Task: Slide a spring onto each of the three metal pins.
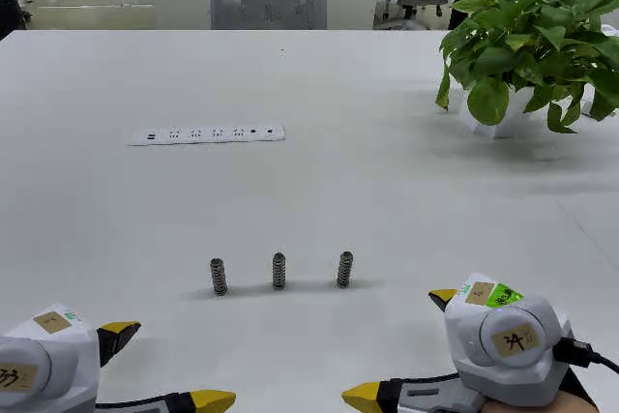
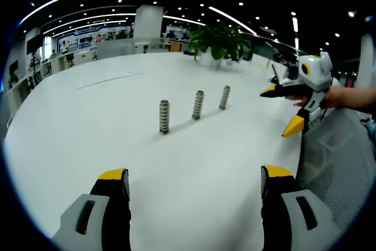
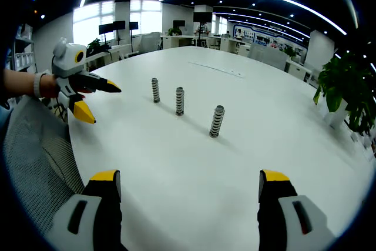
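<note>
- Short of the power strip (image 1: 208, 133), three springs (image 1: 279, 271) stand upright; task looks finished
- left hand-held gripper (image 1: 166, 365) and right hand-held gripper (image 1: 402, 345) both wide, empty

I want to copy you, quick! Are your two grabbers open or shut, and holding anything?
Left gripper: open, holding nothing.
Right gripper: open, holding nothing.

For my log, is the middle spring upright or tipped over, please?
Upright: the middle spring stands vertically on the table in all three views.
</note>
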